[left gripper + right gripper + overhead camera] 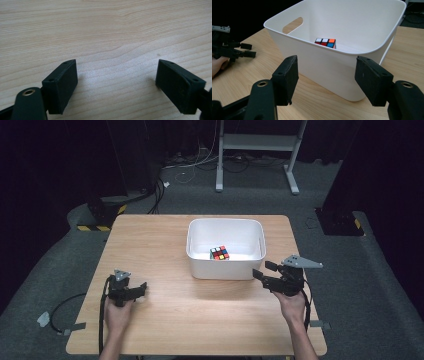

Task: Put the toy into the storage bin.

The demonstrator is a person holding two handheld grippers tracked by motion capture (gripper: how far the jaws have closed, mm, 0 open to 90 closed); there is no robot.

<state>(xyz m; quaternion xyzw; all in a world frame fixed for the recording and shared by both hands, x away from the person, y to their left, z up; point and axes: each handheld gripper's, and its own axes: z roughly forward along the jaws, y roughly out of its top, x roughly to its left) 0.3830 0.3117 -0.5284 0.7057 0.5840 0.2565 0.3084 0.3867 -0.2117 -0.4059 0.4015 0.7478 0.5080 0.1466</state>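
A pale wooden surface (165, 320) with rounded corners stands on a grey carpeted floor (360, 285). Its grain runs in long, wavy lines, and the left gripper view shows a small dark speck (158, 54) in the wood. Beyond the far edge, a white metal stand (260, 142) rests on two feet on the carpet. Loose white cables (190, 167) lie beside its left foot, and a bundle of black cables (159, 195) runs along the floor further left. A black base with yellow-and-black stripes (100, 217) sits off the far left corner, and a similar one (340, 222) off the far right corner. Dark curtains (50, 170) close off the sides and the back.
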